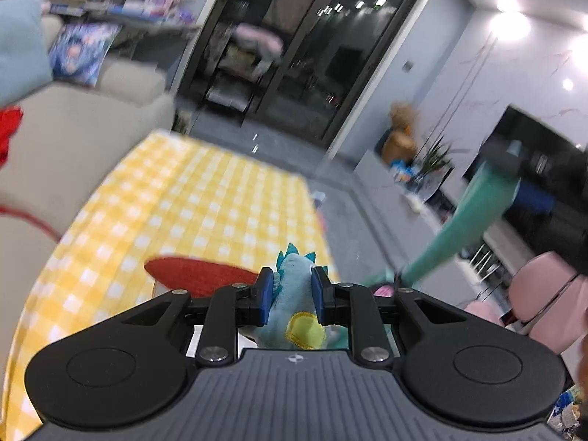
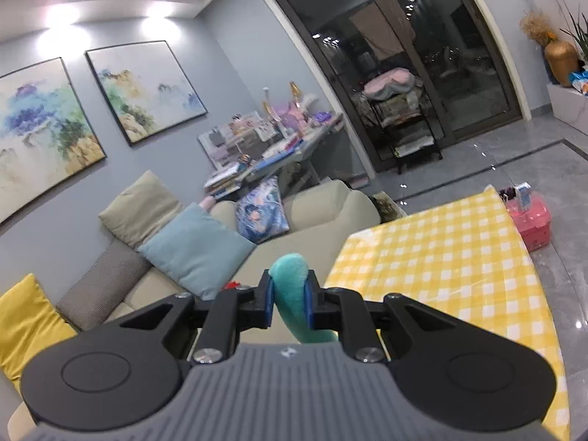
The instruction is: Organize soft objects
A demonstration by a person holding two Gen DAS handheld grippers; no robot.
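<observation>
My left gripper (image 1: 293,294) is shut on a pale blue plush dinosaur (image 1: 294,316) with teal spikes and a yellow patch, held over the yellow checked table (image 1: 191,198). A long teal plush strip (image 1: 474,213) runs from beside that toy up to the right, blurred, into a dark shape. I cannot tell whether it belongs to the same toy. In the right wrist view my right gripper (image 2: 289,296) is shut on a teal plush strip (image 2: 294,275), its rounded end poking out past the pads, above the beige sofa (image 2: 323,205).
A red oval object (image 1: 194,275) lies on the table just ahead of the left gripper. Cushions in blue (image 2: 194,246), yellow (image 2: 25,316) and beige sit on the sofa. A pink box (image 2: 533,224) stands on the floor beyond the table (image 2: 441,264). Pink chairs (image 1: 540,294) are at right.
</observation>
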